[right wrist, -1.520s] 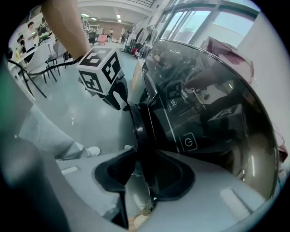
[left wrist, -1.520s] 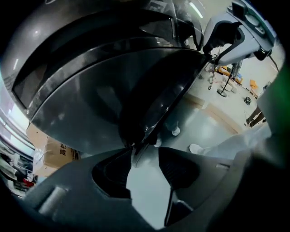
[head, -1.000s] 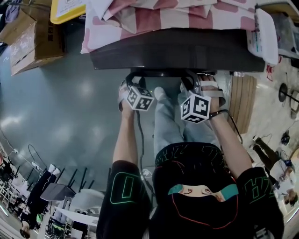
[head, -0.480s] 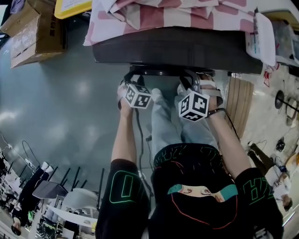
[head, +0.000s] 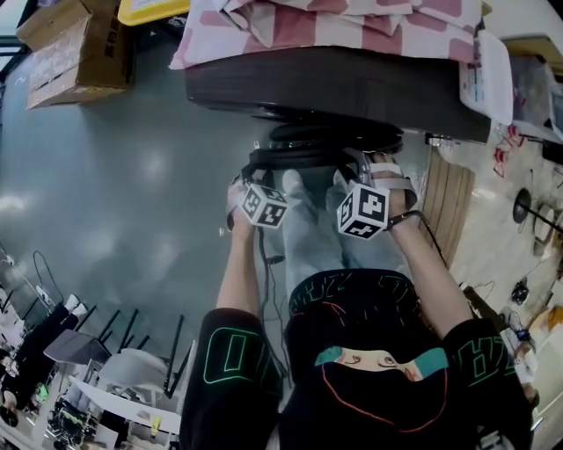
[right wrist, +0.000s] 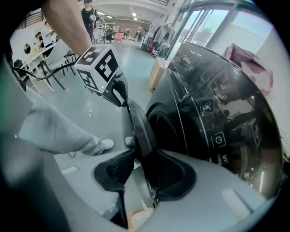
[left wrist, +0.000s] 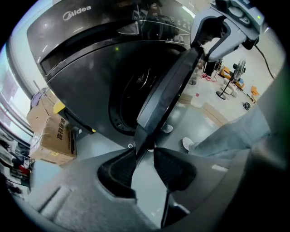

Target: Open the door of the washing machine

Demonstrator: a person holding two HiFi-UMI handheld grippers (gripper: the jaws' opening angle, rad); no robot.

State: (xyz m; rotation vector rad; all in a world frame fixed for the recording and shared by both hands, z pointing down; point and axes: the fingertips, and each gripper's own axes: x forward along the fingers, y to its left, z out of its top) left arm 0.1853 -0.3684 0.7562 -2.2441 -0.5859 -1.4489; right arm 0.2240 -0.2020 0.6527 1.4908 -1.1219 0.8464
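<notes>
The dark washing machine [head: 334, 83] stands in front of me, its round door [head: 334, 141] swung partly out from the drum opening [left wrist: 131, 97]. My left gripper [left wrist: 144, 153] has the door's edge [left wrist: 167, 95] between its pads, which press on it; its jaws have just been closing. My right gripper [right wrist: 145, 156] holds the door rim [right wrist: 138, 124] deep between its fingers; its jaws have just been opening, the rim still between them. Both marker cubes [head: 264, 205] [head: 363, 211] sit just below the door. Each gripper shows in the other's view.
Pink-and-white striped cloth [head: 334, 22] lies on top of the machine. A cardboard box [head: 79, 53] stands on the floor to its left, a wooden slatted panel [head: 453, 198] to its right. The person's legs [head: 317, 233] are between the grippers. Chairs [head: 106, 352] stand at lower left.
The door has swung farther out from the machine's front. Both grippers have come toward the person with it, the left one more than the right.
</notes>
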